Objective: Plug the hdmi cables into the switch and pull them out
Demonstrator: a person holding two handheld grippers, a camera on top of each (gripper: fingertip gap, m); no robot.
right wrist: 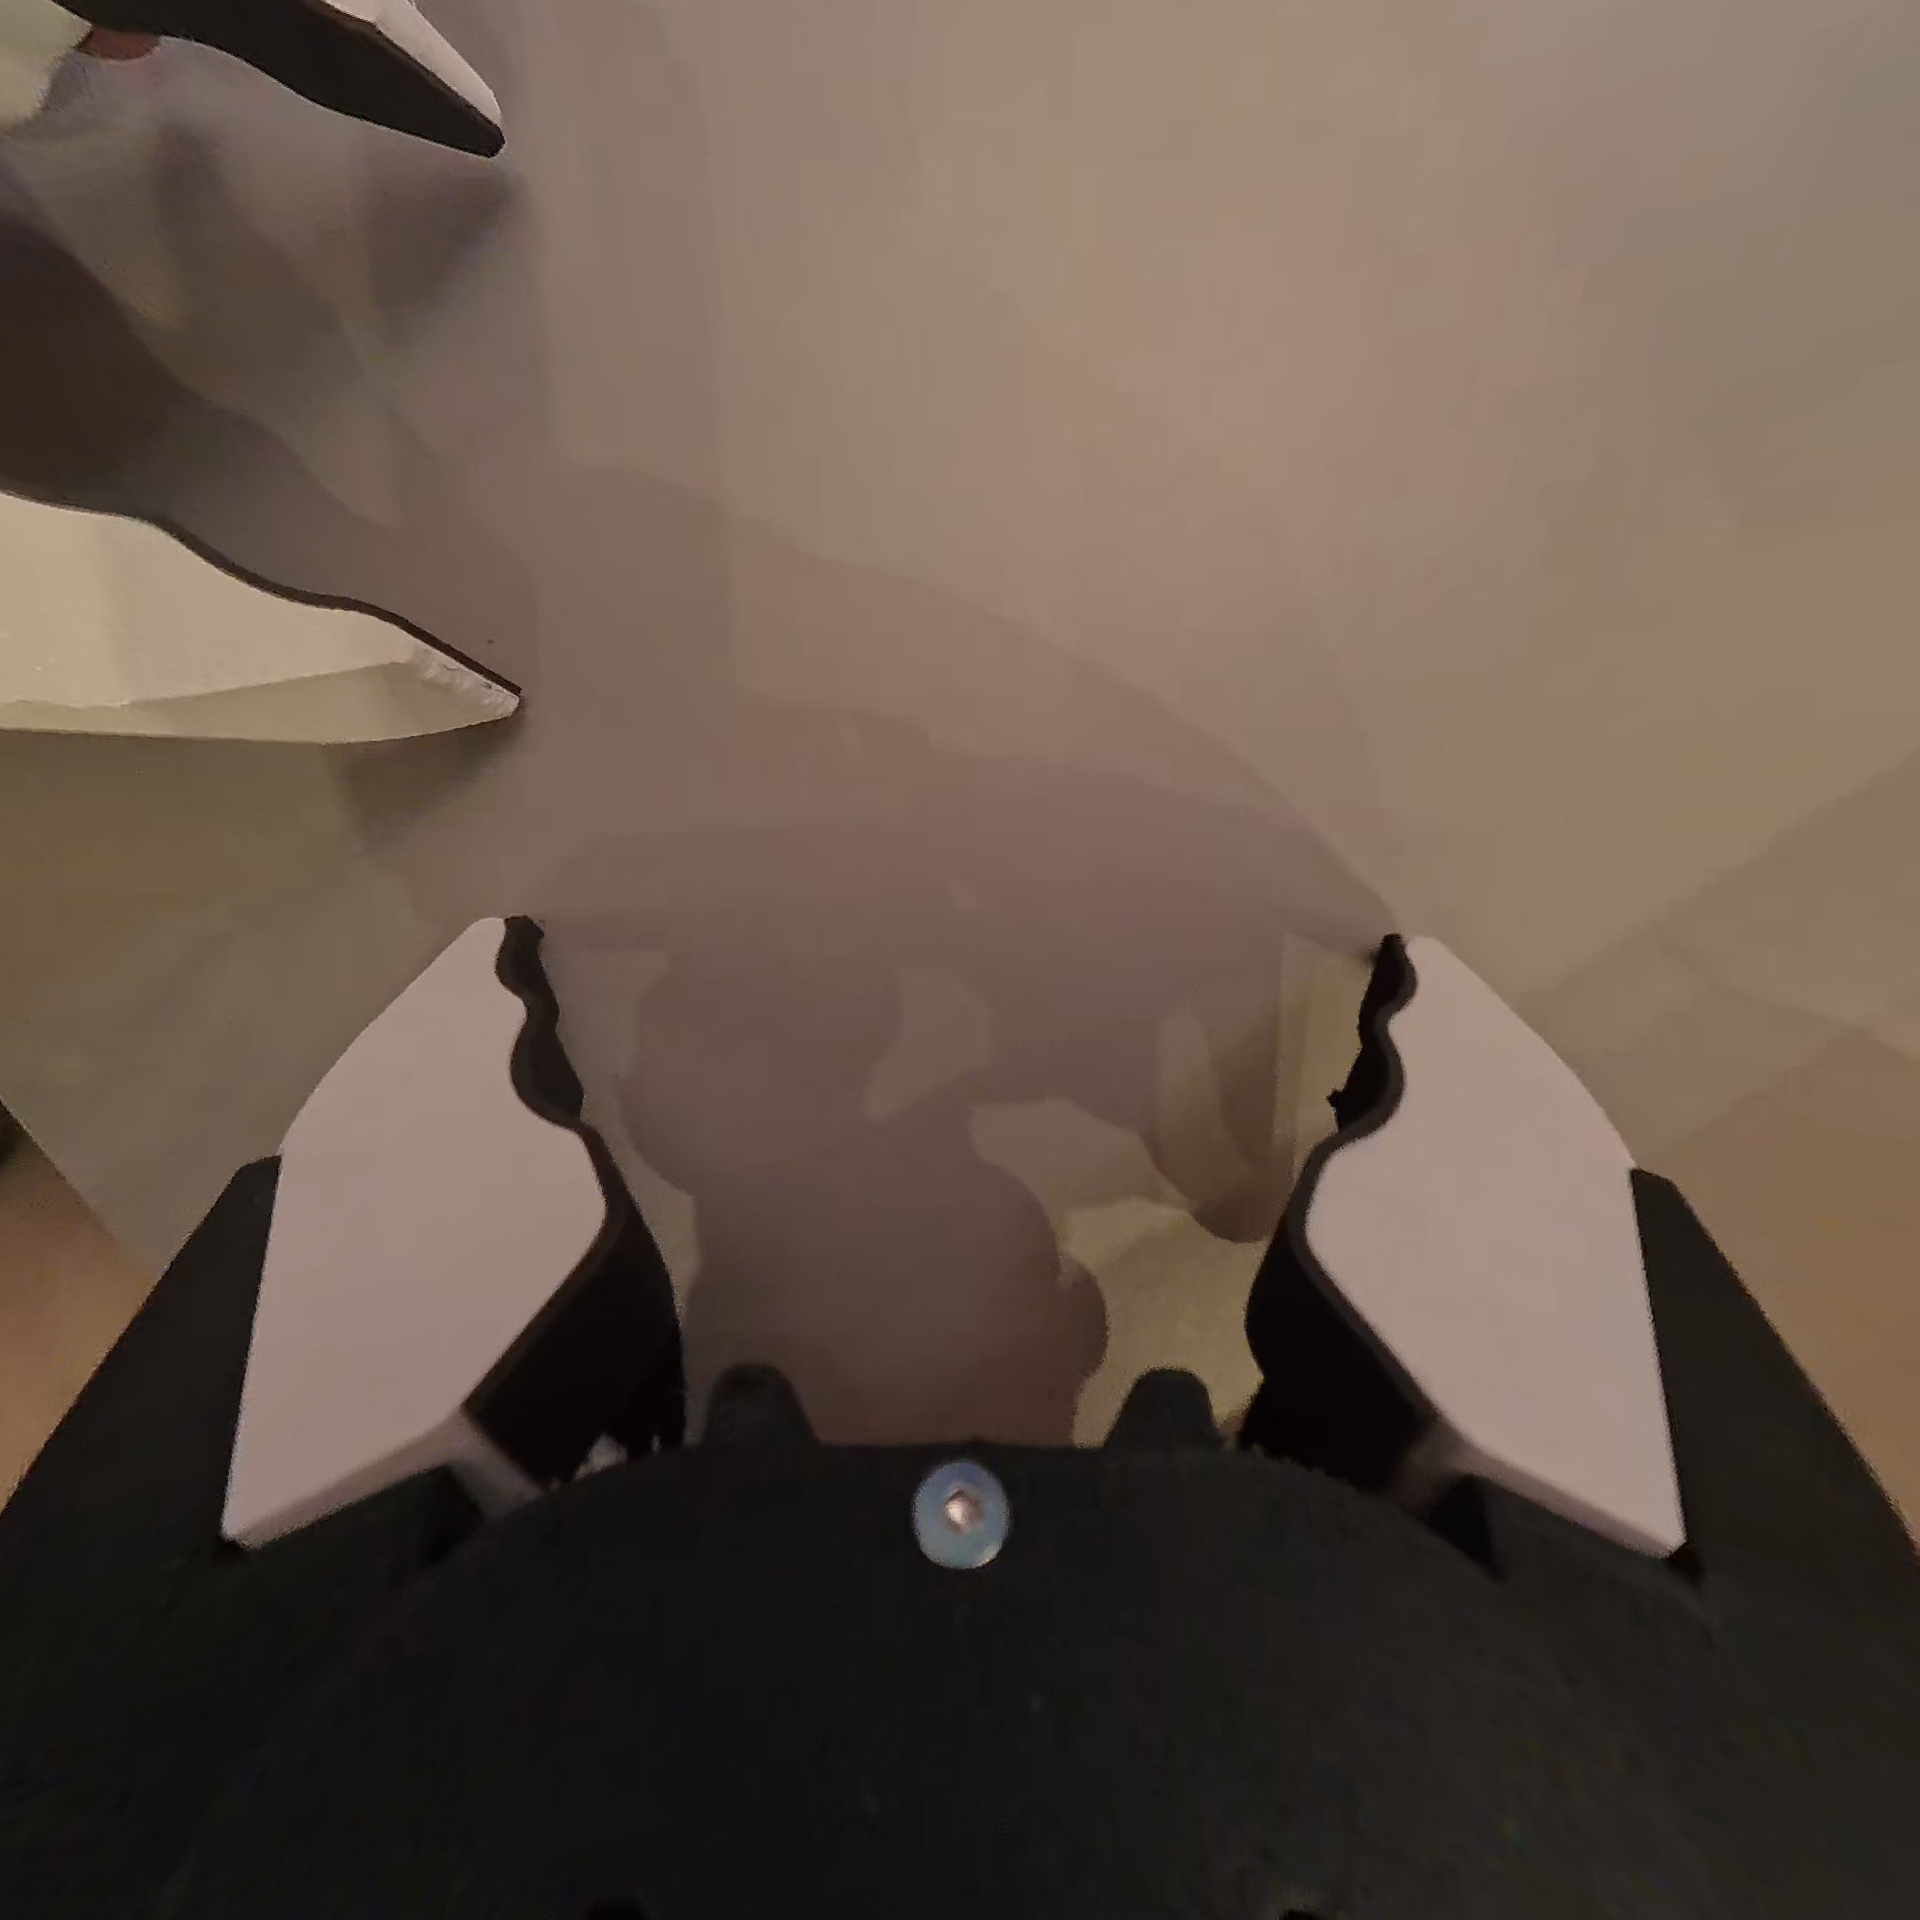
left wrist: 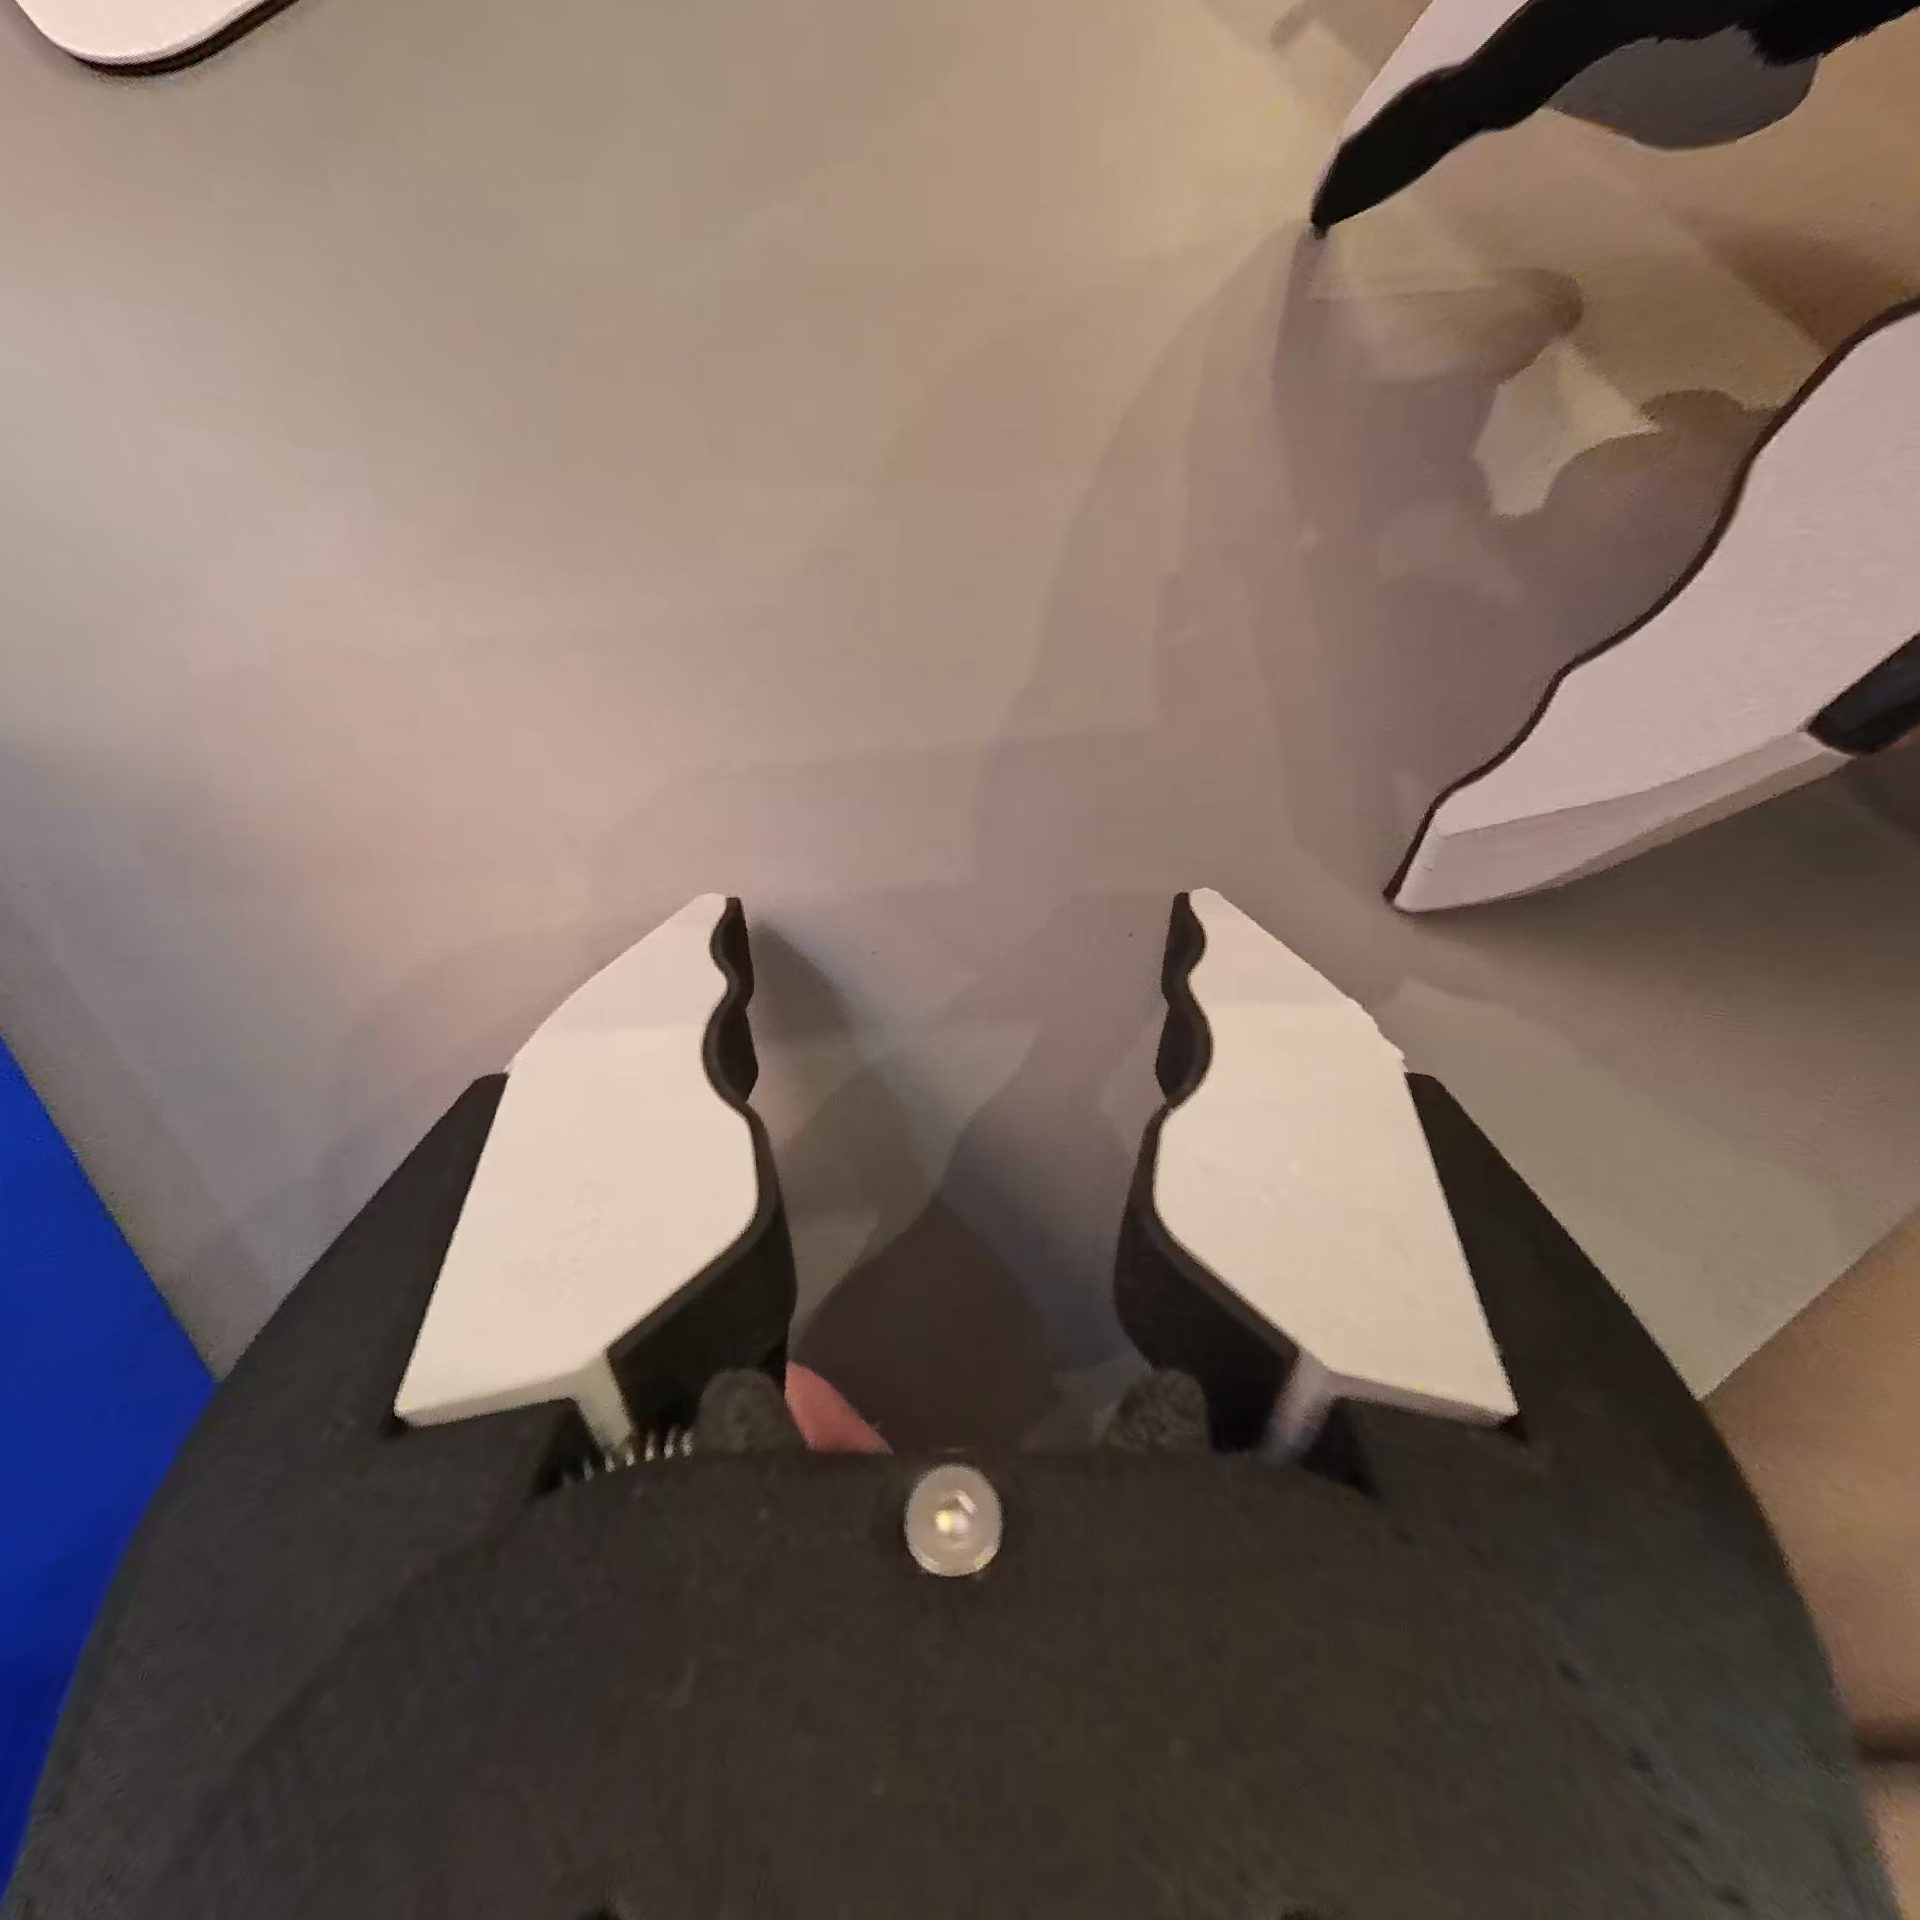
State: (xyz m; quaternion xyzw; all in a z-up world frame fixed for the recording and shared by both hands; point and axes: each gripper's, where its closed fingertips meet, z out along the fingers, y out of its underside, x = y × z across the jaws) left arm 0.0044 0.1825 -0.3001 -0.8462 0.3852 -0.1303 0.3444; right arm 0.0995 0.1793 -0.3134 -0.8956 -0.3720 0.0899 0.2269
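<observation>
No HDMI cable and no switch shows in either view. My left gripper (left wrist: 958,914) is open and empty, its white fingers with black pads held close above a plain grey table (left wrist: 727,520). My right gripper (right wrist: 954,930) is open wide and empty over the same grey table (right wrist: 1143,416). The right gripper's two fingers (left wrist: 1662,644) show at the right edge of the left wrist view. The left gripper's two fingers (right wrist: 260,644) show at the left edge of the right wrist view. The two grippers sit side by side, apart.
A white rounded object with a dark edge (left wrist: 145,31) lies at the top left corner of the left wrist view. A blue surface (left wrist: 73,1299) shows beyond the table's left edge. Shadows of the grippers fall on the table.
</observation>
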